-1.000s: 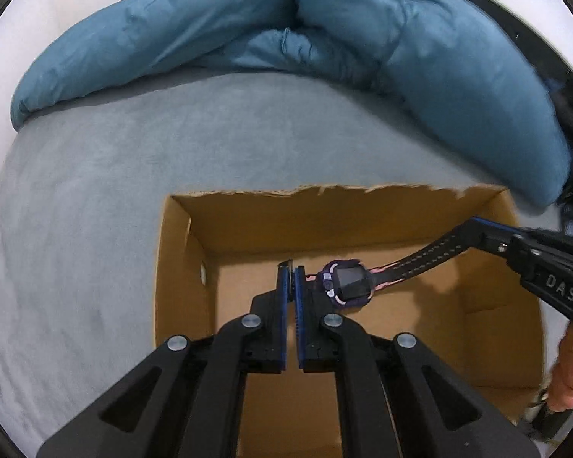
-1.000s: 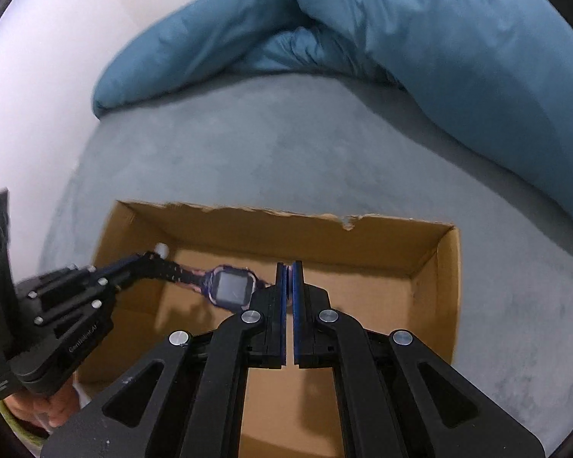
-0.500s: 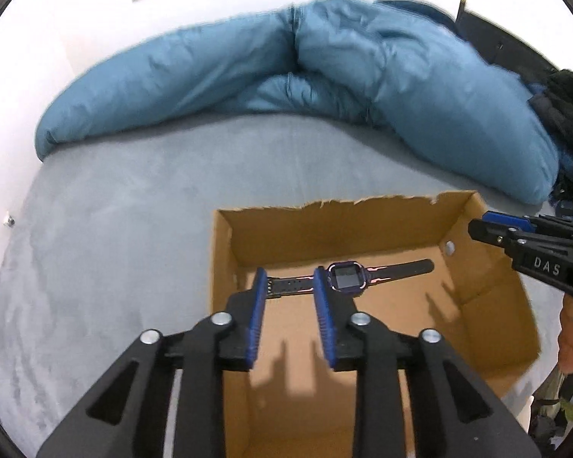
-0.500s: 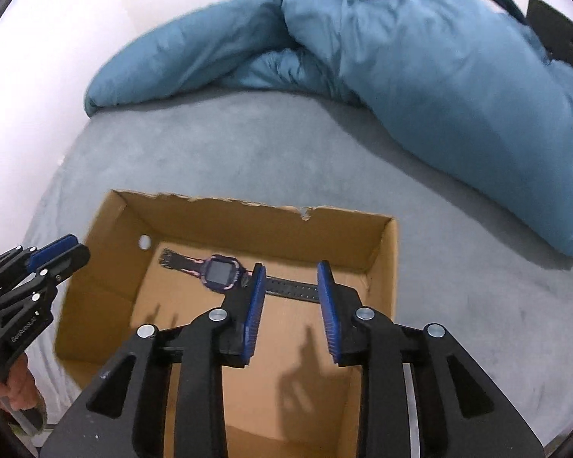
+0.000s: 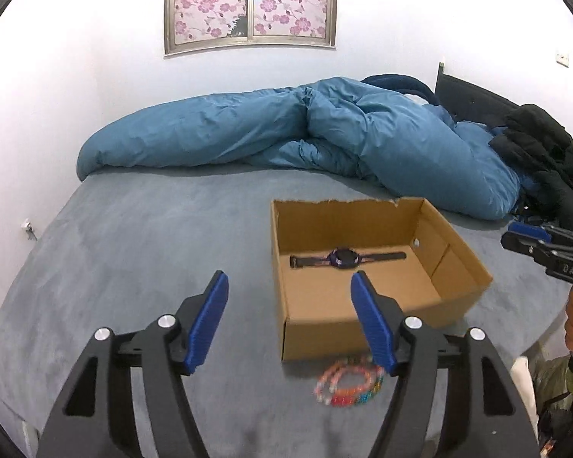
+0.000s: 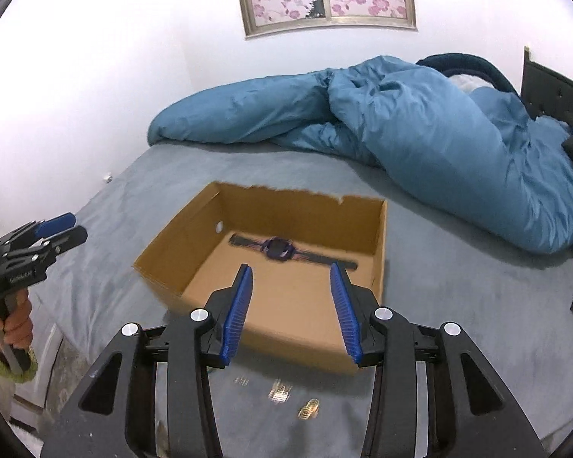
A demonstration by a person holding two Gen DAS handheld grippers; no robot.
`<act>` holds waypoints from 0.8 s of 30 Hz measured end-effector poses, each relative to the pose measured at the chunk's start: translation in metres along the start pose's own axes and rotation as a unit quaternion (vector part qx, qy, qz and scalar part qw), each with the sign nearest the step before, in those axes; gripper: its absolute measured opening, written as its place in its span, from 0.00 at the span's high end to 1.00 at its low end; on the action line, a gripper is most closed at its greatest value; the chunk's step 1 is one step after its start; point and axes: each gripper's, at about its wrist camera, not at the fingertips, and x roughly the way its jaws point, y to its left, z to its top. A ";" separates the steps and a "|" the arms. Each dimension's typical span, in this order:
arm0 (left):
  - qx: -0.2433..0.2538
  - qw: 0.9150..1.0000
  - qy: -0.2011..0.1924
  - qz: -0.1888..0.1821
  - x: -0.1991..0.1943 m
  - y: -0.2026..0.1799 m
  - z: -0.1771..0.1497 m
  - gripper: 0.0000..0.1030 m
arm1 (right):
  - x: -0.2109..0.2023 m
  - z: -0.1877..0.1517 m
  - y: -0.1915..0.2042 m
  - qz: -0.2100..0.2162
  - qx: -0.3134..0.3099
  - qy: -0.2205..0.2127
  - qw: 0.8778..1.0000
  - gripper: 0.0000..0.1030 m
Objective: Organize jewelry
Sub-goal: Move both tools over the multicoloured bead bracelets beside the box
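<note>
A cardboard box (image 5: 366, 305) sits open on a grey-blue bed cover (image 5: 141, 252), right of centre in the left wrist view. Inside, toward its far wall, a wristwatch (image 5: 345, 257) lies flat with its strap stretched straight — dark strap, purple case. It rests free, touched by nothing.

The left gripper (image 5: 288, 316) fills the lower centre of its frame; its blue-padded jaws are spreading apart with nothing between them. The right gripper (image 6: 292, 305) hangs just before the box's near wall, its jaws also widening and empty.

Still outside the box, at the lower middle of the left view, lies a heap of bright beaded bracelets (image 5: 349, 381). In the right view, three small gold-toned pieces (image 6: 282, 393) lie at bottom centre — too blurred to identify.

The bracelets look light, limp and likely to slide or sag; pinching a bunched section across several strands seems safest. The gold pieces appear tiny and thin, needing a fingertip pinch low against the soft cover.

Readable writing: "DAS" on the other gripper's body at the right edge of the left view.
</note>
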 end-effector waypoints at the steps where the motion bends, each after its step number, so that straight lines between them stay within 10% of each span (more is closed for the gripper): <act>1: 0.002 1.000 -0.002 -0.001 -0.004 0.001 -0.010 0.37 | -0.002 -0.008 0.003 0.005 -0.001 -0.001 1.000 0.60; 13: 0.086 0.996 0.022 -0.017 0.035 -0.012 -0.101 0.38 | 0.057 -0.081 0.048 0.025 -0.052 0.032 0.998 0.67; 24: 0.124 0.986 0.087 -0.065 0.102 -0.022 -0.124 0.72 | 0.128 -0.097 0.075 0.054 -0.082 0.083 0.992 0.80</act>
